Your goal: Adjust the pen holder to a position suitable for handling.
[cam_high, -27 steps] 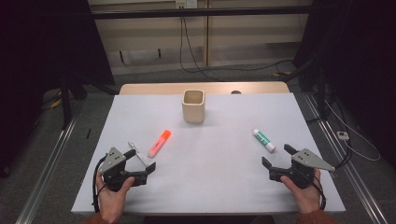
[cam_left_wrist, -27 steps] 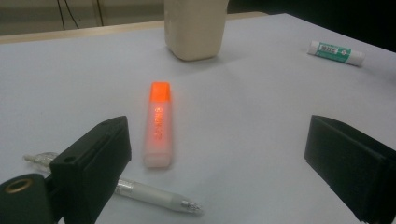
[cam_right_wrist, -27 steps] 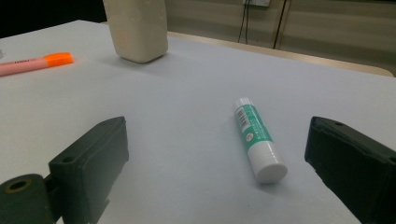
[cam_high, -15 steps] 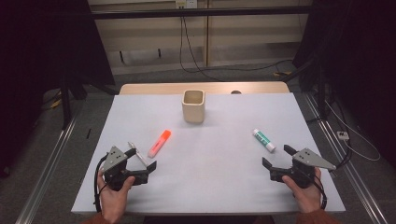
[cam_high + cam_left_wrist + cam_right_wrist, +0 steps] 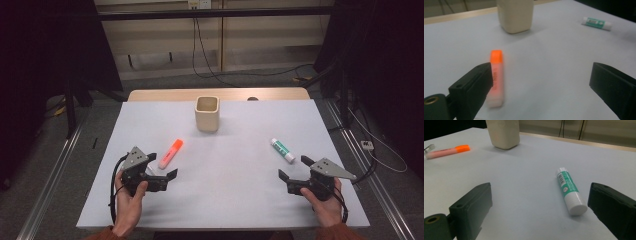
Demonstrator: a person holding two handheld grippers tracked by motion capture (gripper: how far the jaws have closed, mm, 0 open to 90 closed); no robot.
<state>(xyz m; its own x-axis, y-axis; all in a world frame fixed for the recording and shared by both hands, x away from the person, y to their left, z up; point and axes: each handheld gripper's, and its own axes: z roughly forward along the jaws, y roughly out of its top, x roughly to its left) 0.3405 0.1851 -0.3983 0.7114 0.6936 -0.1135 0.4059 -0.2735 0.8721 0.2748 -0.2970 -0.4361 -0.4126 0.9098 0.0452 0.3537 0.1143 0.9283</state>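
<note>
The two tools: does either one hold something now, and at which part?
Nothing is held. The left tool and right tool are open; highlighter and glue stick lie free.

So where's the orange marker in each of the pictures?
High view: the orange marker lies left of the middle on the white table, just ahead of the left hand-held gripper.
Left gripper view: it lies lower left, beside the left black jaw.
Right gripper view: it lies far off at the upper left edge.
Shared landmark: the beige cup beyond it.
</note>
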